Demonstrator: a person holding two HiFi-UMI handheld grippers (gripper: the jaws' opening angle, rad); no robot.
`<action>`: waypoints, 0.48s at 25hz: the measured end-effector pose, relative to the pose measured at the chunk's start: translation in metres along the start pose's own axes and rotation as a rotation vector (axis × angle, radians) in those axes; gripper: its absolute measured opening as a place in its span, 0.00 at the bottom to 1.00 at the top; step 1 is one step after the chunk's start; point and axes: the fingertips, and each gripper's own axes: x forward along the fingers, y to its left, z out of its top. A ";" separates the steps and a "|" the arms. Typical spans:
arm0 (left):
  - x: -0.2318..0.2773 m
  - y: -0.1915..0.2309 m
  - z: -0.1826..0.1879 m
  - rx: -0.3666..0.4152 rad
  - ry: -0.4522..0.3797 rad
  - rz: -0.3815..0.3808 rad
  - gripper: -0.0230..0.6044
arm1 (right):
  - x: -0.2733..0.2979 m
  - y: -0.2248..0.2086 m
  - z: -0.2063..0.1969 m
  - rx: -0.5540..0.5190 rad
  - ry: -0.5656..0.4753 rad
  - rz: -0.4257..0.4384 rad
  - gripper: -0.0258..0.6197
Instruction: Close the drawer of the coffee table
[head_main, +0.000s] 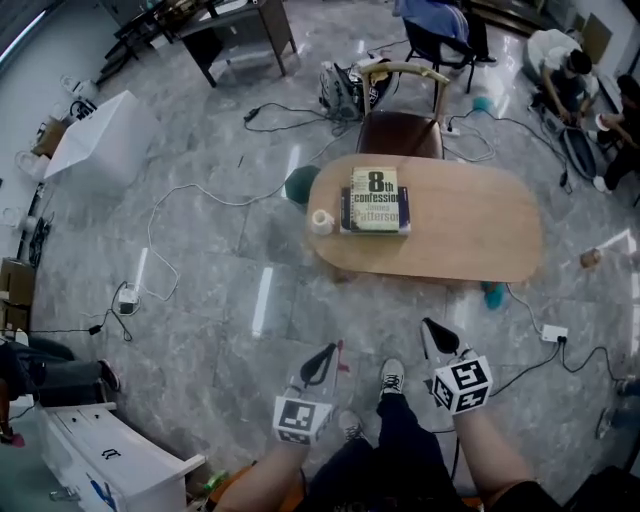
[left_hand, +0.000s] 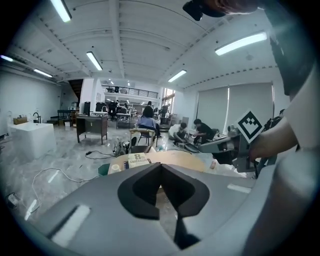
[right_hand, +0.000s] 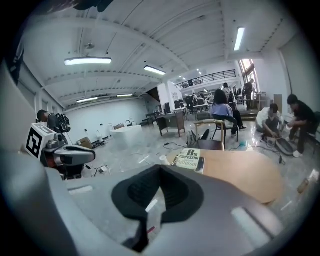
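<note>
1. Left gripper (head_main: 327, 354) and right gripper (head_main: 430, 326), the jaws of each pressed together on nothing, hang side by side above the person's shoes (head_main: 392, 376).
2. Ahead, well apart, stands the oval wooden coffee table (head_main: 470, 240); its drawer cannot be seen under the top.
3. On it lies a book (head_main: 375, 198) titled "8th confession", with a small white roll (head_main: 322, 221) just beside it.
4. A brown chair (head_main: 402, 132) stands behind the table; cables (head_main: 165, 215) cross the grey marble floor (head_main: 220, 300) of a strip-lit hall.
</note>
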 end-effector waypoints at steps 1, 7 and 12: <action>-0.013 -0.005 0.006 -0.001 -0.010 -0.013 0.05 | -0.010 0.011 0.006 -0.002 -0.012 0.005 0.04; -0.099 -0.040 0.027 0.014 -0.042 -0.089 0.05 | -0.079 0.083 0.022 0.005 -0.064 0.057 0.04; -0.156 -0.067 0.024 -0.029 -0.061 -0.151 0.05 | -0.140 0.135 0.023 0.006 -0.101 0.107 0.04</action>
